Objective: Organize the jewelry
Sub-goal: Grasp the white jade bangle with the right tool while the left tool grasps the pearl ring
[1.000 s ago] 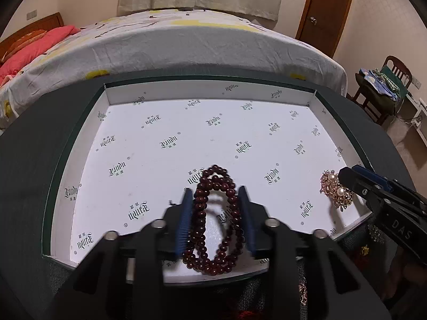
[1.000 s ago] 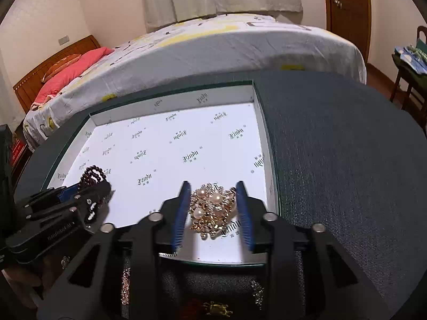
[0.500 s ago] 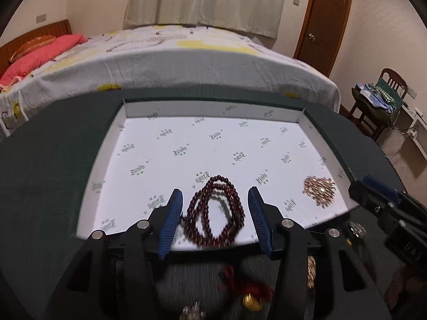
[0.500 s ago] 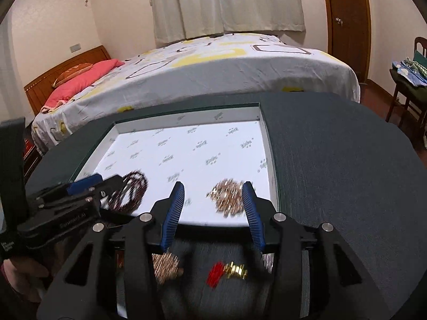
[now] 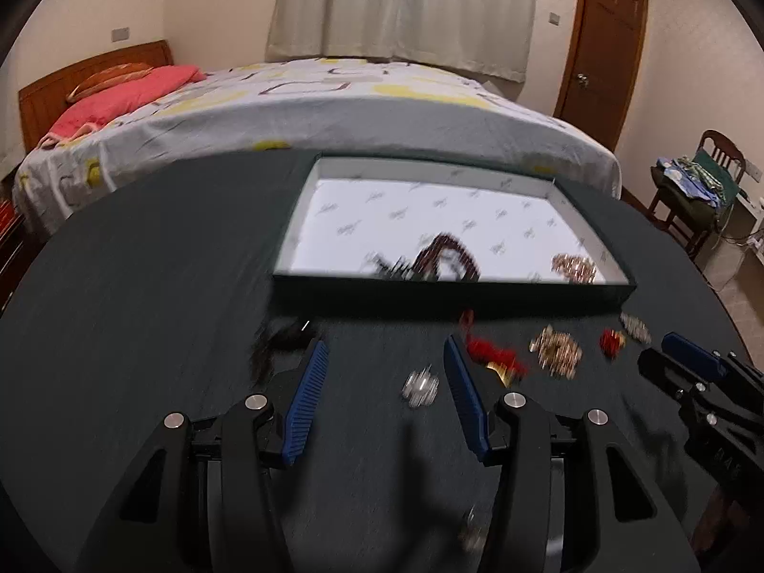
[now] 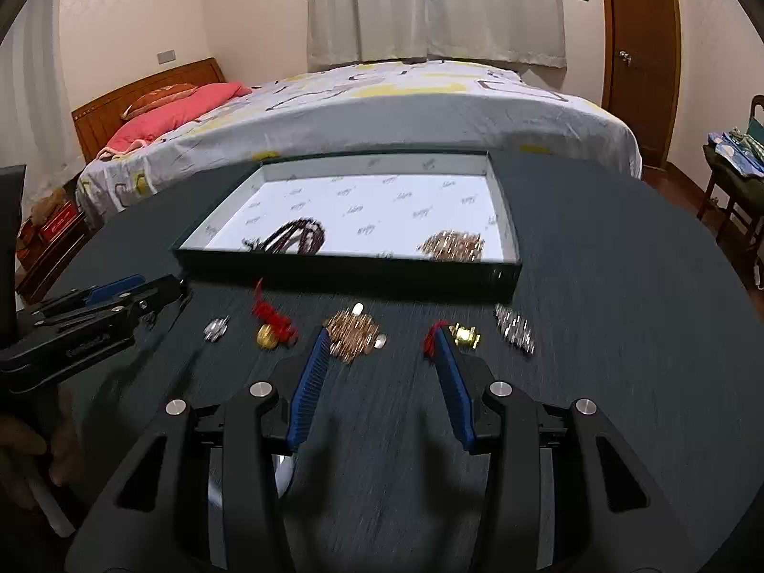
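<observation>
The white-lined green tray (image 5: 549, 191) (image 6: 506, 219) holds a dark red bead bracelet (image 5: 446, 260) (image 6: 298, 236) and a gold pearl brooch (image 5: 573, 267) (image 6: 453, 246). Loose pieces lie on the dark table in front of it: a gold brooch (image 6: 353, 329) (image 5: 556, 351), a red-tasselled gold charm (image 6: 272, 327) (image 5: 494, 358), a small silver piece (image 6: 215, 328) (image 5: 419, 387), another red and gold charm (image 6: 458, 334) and a silver piece (image 6: 514, 327). My left gripper (image 5: 384, 353) and right gripper (image 6: 382, 334) are both open and empty, above the table short of the tray.
A dark hair-like item (image 5: 274, 341) lies left of the left gripper. A bed (image 5: 310, 110) stands behind the round table. A chair with clothes (image 5: 697, 181) and a door (image 5: 601, 47) are at the right.
Both grippers opened, left the bracelet and brooch lying in the tray, and pulled back toward the near side of the table. The loose pieces in front of the tray came into view.
</observation>
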Motion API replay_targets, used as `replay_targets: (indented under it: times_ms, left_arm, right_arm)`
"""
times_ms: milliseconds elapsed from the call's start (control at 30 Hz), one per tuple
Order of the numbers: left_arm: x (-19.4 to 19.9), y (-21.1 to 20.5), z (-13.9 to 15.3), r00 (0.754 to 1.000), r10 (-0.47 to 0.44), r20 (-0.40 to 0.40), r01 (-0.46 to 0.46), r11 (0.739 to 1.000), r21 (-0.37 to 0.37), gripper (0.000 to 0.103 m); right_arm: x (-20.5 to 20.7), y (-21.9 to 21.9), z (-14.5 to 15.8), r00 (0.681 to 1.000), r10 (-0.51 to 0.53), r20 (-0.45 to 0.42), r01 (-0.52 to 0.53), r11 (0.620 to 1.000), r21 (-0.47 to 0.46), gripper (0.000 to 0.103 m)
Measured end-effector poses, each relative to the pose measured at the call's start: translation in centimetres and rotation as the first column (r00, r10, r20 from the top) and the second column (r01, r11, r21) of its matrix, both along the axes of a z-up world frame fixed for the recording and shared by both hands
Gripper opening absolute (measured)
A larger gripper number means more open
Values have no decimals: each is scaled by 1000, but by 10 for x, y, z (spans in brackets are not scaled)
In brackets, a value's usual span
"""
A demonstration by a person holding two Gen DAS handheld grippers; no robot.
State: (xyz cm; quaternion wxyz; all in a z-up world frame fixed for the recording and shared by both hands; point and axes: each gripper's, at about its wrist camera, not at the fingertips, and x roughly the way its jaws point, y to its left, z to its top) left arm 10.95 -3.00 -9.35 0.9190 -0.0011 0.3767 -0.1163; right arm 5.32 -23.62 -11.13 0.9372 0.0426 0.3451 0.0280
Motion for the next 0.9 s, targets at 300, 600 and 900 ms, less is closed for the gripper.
replay_targets:
  times_ms: [300, 600, 900]
  left_arm:
    - [-38, 18, -7, 999, 40, -19, -39, 999, 26, 51]
    - [-52, 27, -9, 998, 59, -14, -59, 997, 48, 51]
    - [-60, 40, -17, 995, 88, -37, -85, 994, 63, 51]
  right_arm:
    - [-30, 30, -6, 996, 82, -18, -82, 997, -2, 44]
    - [-39, 53, -13, 988, 148, -34, -149, 989, -11, 50]
    - [-37, 62, -25, 984, 166, -68, -167, 986, -2, 59]
